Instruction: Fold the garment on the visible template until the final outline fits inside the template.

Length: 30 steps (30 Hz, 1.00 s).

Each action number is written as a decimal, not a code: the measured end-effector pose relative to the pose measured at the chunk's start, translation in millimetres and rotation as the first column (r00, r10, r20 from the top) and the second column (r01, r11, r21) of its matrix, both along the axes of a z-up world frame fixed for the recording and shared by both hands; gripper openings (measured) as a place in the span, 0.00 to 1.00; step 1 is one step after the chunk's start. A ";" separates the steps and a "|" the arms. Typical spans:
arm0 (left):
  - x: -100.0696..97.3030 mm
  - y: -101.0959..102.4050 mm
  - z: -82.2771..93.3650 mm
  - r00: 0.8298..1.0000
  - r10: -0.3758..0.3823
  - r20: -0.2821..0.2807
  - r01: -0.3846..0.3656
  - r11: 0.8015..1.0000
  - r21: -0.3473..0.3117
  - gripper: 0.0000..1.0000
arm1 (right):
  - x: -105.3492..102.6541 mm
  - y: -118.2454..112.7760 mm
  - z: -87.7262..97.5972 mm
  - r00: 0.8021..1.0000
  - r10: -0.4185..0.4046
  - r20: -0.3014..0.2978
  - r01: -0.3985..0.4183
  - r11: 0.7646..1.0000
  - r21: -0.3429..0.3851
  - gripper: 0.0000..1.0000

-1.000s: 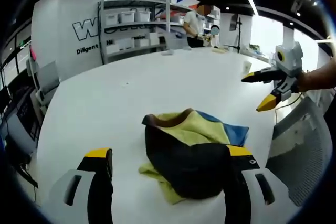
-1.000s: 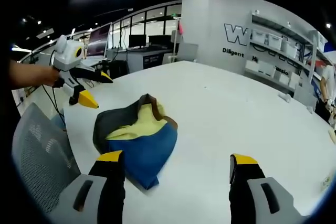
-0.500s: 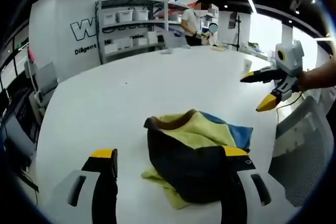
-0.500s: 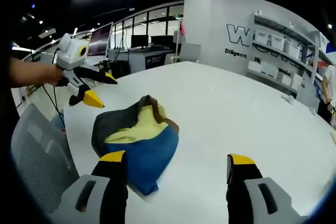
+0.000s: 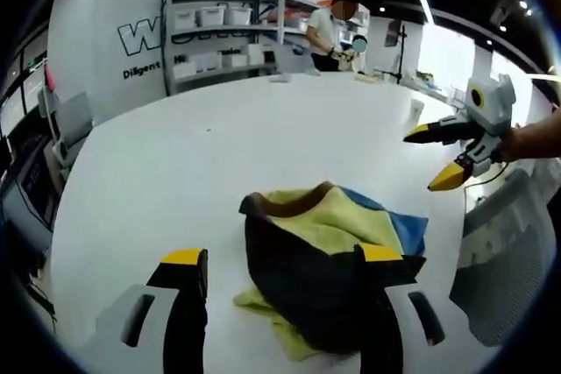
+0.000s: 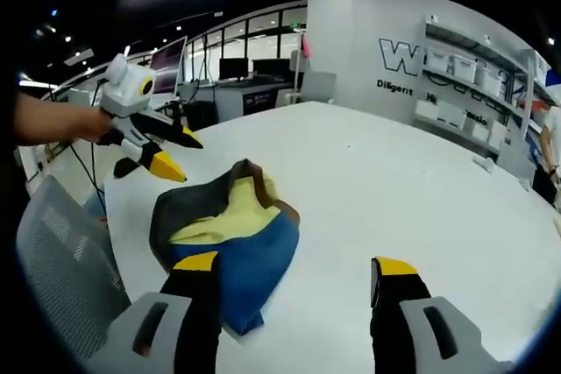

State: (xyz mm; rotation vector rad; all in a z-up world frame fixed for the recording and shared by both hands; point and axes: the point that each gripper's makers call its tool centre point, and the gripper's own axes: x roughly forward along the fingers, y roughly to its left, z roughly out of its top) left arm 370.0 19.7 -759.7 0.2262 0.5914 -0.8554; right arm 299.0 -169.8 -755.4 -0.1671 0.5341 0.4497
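Your garment (image 5: 329, 273) lies crumpled in a heap on the white worktop (image 5: 219, 155), close to the curved edge beside the grey mesh chair (image 6: 61, 260). It is a bundle of black, yellow and blue cloth with a brown trim at its peak; in the right gripper view the blue panel (image 6: 245, 264) faces you, with the yellow above it.

Your left gripper (image 5: 282, 262) has its jaws spread wide and holds nothing; its right-hand jaw stands in front of the black cloth, but you cannot tell from here whether it touches. Your right gripper (image 6: 296, 269) is likewise wide apart and empty, its left-hand jaw just in front of the blue panel.

Beyond the far edge of the worktop stand shelves with white bins (image 5: 210, 32), and a person (image 5: 329, 32) stands there.
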 end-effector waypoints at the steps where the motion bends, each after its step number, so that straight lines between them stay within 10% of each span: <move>1: 1.1 -0.9 -0.9 1.000 0.001 -0.005 -0.001 1.000 0.001 0.65 | 0.8 -0.5 -0.6 1.000 -0.002 -0.002 0.002 1.000 0.000 0.65; 30: 39.2 -18.5 -4.0 0.996 0.027 -0.089 -0.030 0.999 -0.030 0.44 | 22.5 5.2 -14.3 0.998 0.033 -0.044 -0.034 0.999 -0.016 0.52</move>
